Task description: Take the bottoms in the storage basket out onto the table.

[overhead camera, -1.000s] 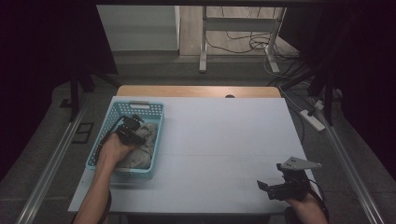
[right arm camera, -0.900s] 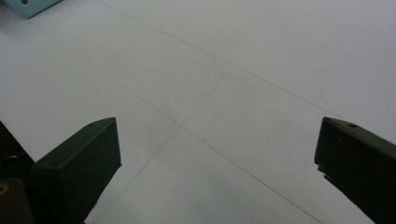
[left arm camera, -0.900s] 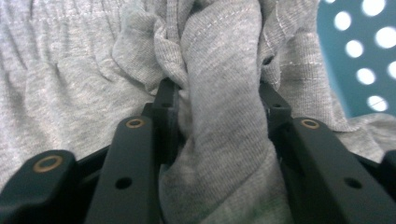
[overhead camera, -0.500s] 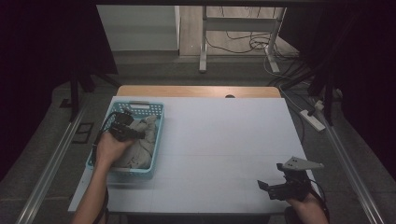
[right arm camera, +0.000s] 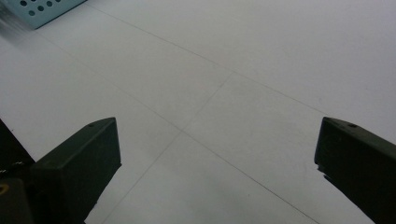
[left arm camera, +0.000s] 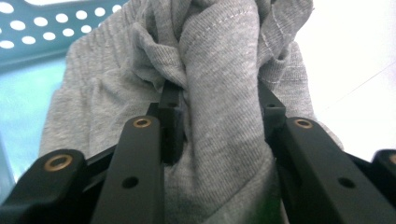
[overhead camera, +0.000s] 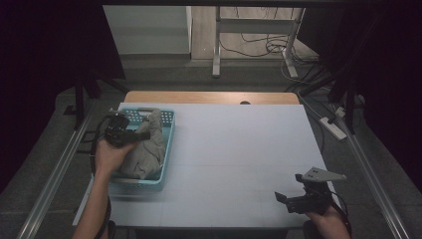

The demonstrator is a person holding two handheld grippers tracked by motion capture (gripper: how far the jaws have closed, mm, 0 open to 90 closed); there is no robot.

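A grey cloth [overhead camera: 147,144] lies bunched in a light blue perforated basket [overhead camera: 168,134] at the table's left side. My left gripper [overhead camera: 144,134] is raised over the basket and shut on a fold of the grey cloth [left arm camera: 219,93], which is pulled up between its jaws; part of the cloth hangs down into the basket [left arm camera: 28,42]. My right gripper [overhead camera: 288,197] rests low near the front right edge of the white table [overhead camera: 239,149], open, with nothing between its jaws [right arm camera: 217,154].
A corner of the blue basket [right arm camera: 42,11] shows far off in the right gripper view. A wooden strip [overhead camera: 211,97] runs along the table's far edge. Metal rails flank the table, and a power strip [overhead camera: 333,127] lies on the floor to the right.
The left gripper has risen and drawn back toward the basket's left side, lifting a fold of the grey cloth. The right gripper has stayed still.
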